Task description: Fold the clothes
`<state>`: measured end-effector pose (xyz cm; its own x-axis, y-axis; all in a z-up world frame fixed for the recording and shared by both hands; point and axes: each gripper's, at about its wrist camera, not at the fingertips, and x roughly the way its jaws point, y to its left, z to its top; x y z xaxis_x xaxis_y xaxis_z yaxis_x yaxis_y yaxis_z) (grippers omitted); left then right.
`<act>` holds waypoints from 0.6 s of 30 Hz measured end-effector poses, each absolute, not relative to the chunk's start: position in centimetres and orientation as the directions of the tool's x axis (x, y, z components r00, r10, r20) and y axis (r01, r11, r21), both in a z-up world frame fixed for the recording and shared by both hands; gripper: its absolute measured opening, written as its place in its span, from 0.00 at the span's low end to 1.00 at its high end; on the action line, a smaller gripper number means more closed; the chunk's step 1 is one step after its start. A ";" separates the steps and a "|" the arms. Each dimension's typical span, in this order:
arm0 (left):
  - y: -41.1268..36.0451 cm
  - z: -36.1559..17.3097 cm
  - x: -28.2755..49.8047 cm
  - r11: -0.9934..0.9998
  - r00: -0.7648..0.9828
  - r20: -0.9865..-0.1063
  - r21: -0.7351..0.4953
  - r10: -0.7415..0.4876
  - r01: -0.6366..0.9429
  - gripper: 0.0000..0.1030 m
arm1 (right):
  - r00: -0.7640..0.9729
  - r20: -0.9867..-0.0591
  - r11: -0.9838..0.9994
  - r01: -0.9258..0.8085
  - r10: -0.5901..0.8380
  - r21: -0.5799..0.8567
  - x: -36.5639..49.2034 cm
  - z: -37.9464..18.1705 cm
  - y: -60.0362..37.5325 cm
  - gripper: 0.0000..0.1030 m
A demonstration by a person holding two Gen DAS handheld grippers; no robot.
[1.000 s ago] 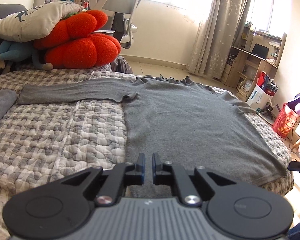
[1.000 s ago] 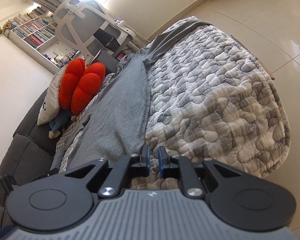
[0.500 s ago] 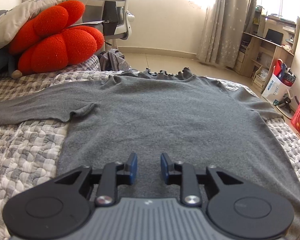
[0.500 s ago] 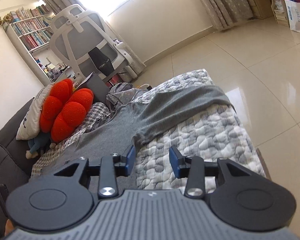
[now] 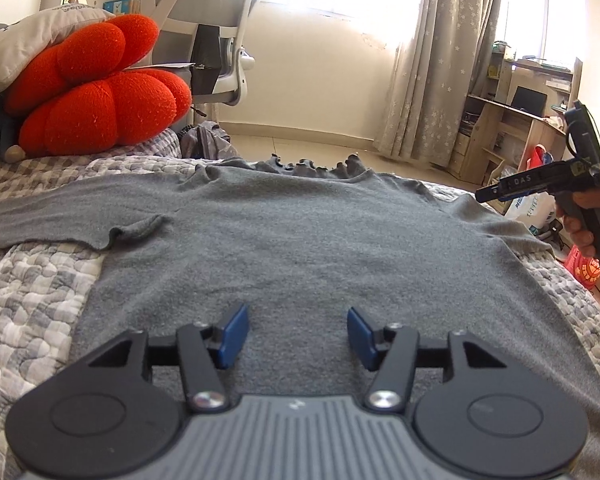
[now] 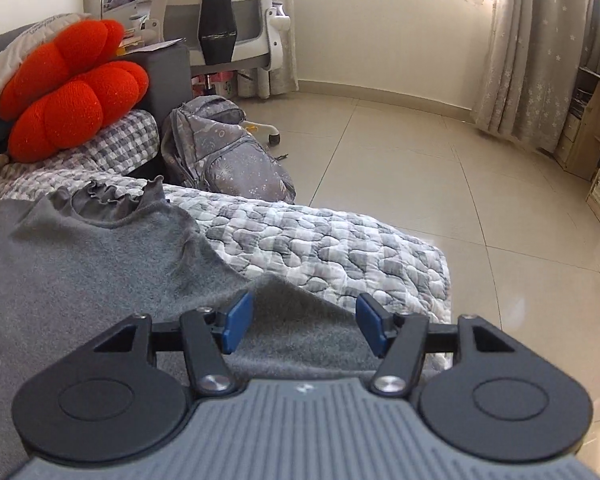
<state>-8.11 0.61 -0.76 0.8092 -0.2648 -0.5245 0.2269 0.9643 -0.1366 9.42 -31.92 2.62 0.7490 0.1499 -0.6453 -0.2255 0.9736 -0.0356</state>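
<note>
A grey long-sleeved sweater (image 5: pixel 308 240) with a ruffled collar (image 5: pixel 312 166) lies spread flat on the quilted bed, its left sleeve (image 5: pixel 60 216) stretched out to the left. My left gripper (image 5: pixel 296 334) is open and empty, low over the sweater's lower body. My right gripper (image 6: pixel 304 322) is open and empty, over the sweater's right shoulder and sleeve (image 6: pixel 296 320), near the collar (image 6: pixel 108 196). It also shows in the left wrist view (image 5: pixel 540 188) at the right, above the right sleeve.
The grey patterned quilt (image 5: pixel 24 304) covers the bed, whose right edge (image 6: pixel 440 276) drops to a tiled floor. A red cushion (image 5: pixel 100 92) and pillow sit at the back left. A grey backpack (image 6: pixel 224 152), an office chair (image 6: pixel 220 12) and a wooden desk (image 5: pixel 512 128) stand beyond.
Both grippers have opened from shut to wide open. The left one moved right over the sweater's body. The right one swung around and moved up to the right shoulder.
</note>
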 end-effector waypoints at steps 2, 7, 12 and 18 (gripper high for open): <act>0.7 -0.8 -8.2 0.963 0.809 -0.522 -0.141 -0.268 0.229 0.55 | 0.733 -0.661 0.956 -0.282 0.161 -0.080 10.5 2.2 -31.0 0.62; 1.2 -0.9 -8.2 0.957 0.808 -0.513 -0.182 -0.290 0.228 0.55 | 0.706 -0.674 0.944 -0.327 0.218 -0.038 11.6 0.8 -31.8 0.51; 1.3 -0.9 -8.2 0.955 0.808 -0.509 -0.192 -0.295 0.227 0.55 | 0.728 -0.653 0.950 -0.309 0.208 -0.042 11.5 0.4 -32.1 0.05; 1.2 -0.9 -8.4 0.957 0.812 -0.508 -0.191 -0.287 0.218 0.55 | 0.767 -0.632 0.954 -0.261 0.111 -0.149 11.7 -0.1 -31.1 0.04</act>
